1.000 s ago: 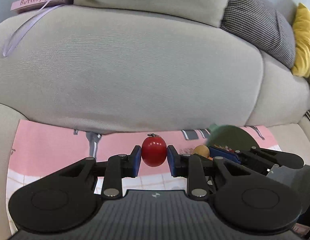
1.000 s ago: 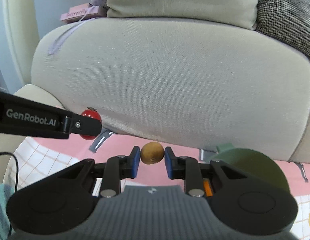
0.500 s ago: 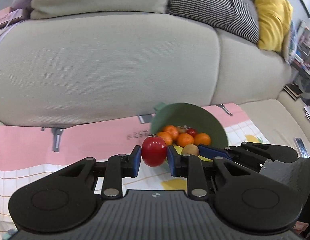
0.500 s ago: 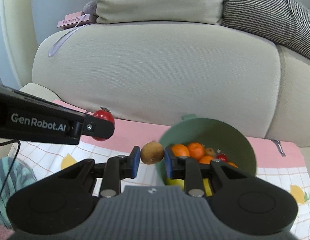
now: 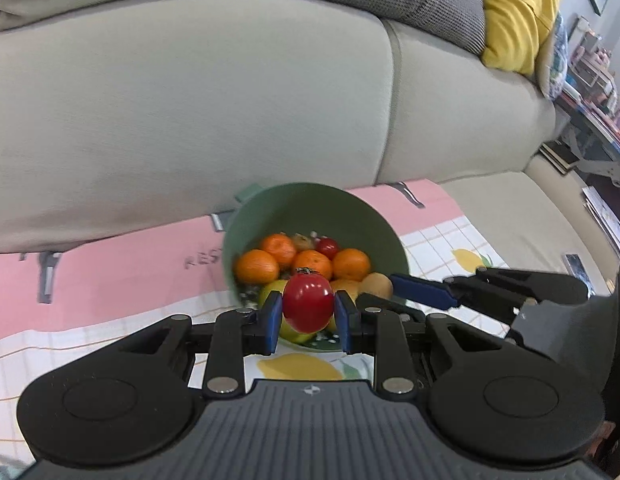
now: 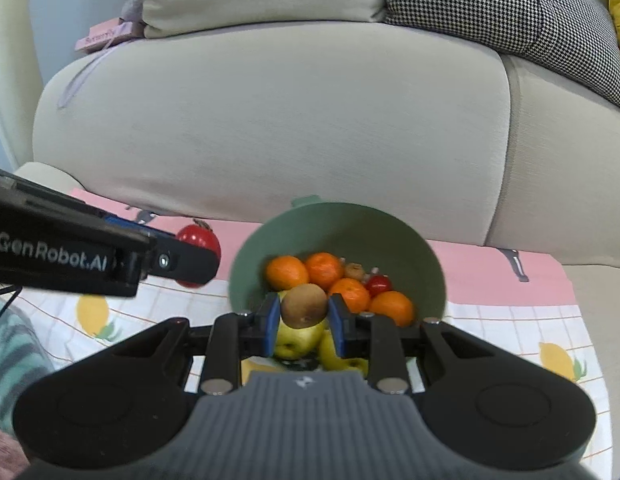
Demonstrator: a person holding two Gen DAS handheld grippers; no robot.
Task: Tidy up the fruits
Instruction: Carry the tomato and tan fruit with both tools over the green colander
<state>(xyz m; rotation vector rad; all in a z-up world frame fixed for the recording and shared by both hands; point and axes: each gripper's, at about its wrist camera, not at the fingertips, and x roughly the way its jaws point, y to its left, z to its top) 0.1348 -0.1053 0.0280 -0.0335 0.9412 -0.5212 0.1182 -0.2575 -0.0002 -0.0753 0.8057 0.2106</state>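
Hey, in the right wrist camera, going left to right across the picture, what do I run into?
left gripper holding the red tomato → green bowl → kiwi in the right gripper → small red fruit in the bowl → lemon print on the cloth

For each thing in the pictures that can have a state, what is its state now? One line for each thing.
Left gripper: shut on the tomato, held in the air.
Right gripper: shut on the kiwi, held in the air.
Green bowl: upright, partly filled with fruit.
Oranges: lying in the bowl.
Green apple: lying in the bowl.
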